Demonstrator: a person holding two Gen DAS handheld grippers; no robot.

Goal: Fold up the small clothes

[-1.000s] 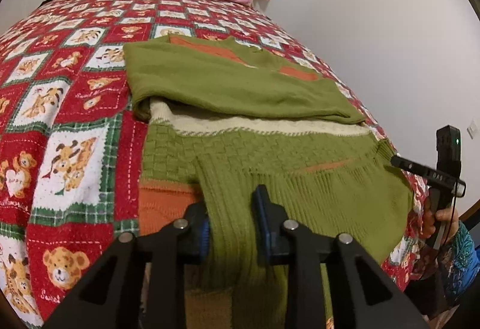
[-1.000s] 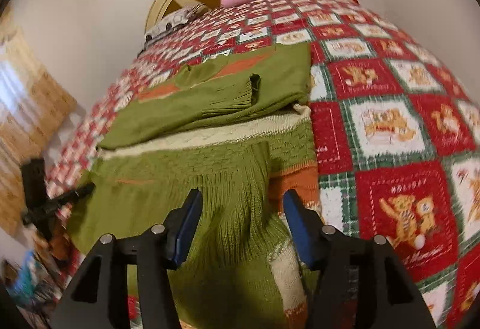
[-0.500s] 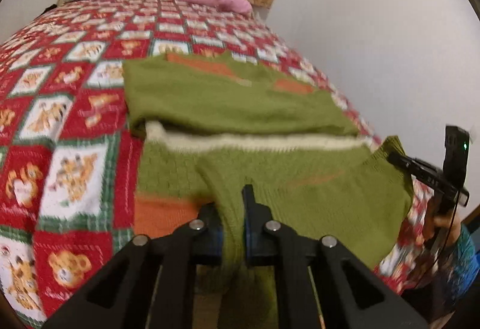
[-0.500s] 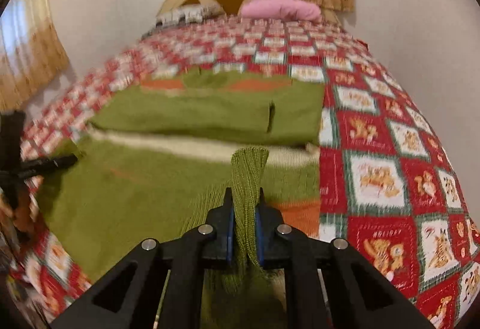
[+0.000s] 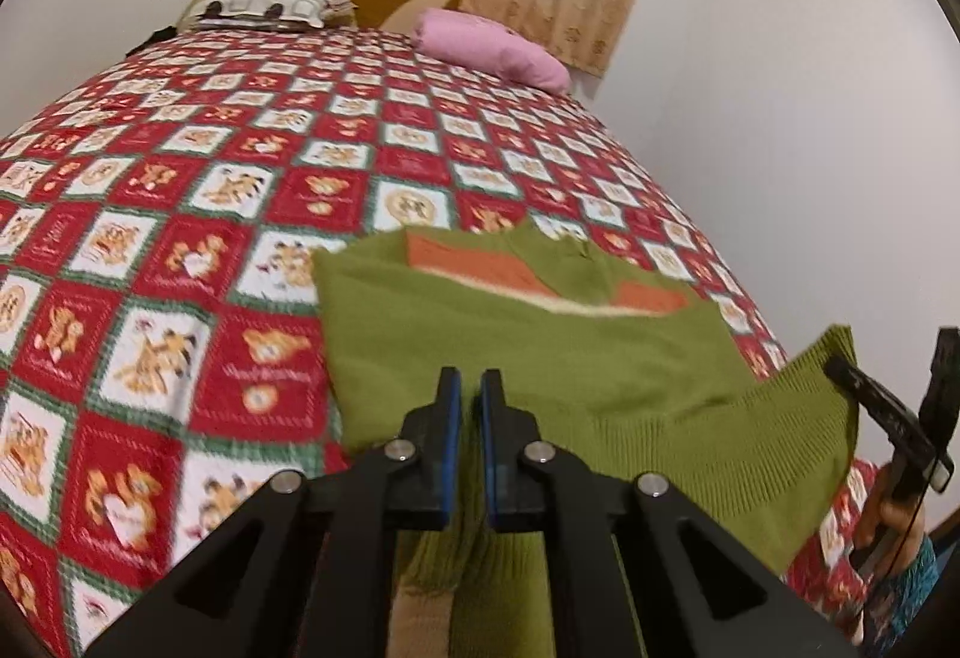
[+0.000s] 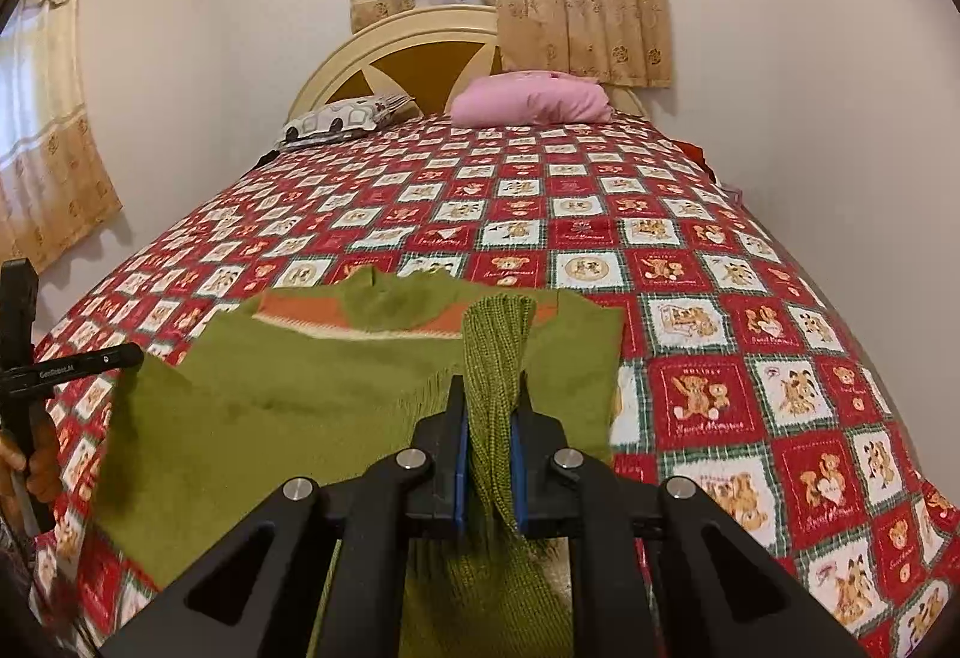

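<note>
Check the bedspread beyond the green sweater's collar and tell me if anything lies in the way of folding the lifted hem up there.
Nothing visible does. Both hand-held grippers, left and right, are shut on the green sweater's hem. Beyond the collar only bare bedspread shows; the pink pillow lies far off at the headboard.

The bed (image 6: 690,214) wears a red checked bear quilt (image 6: 750,334). A green sweater (image 6: 300,388) lies on its near part. Two pillows, one pink (image 6: 534,99) and one patterned (image 6: 342,118), rest by the headboard (image 6: 420,52).

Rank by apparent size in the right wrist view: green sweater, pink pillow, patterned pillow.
1. green sweater, nearest the camera, so its lead is exaggerated
2. pink pillow
3. patterned pillow, slightly smaller than the pink one
</note>
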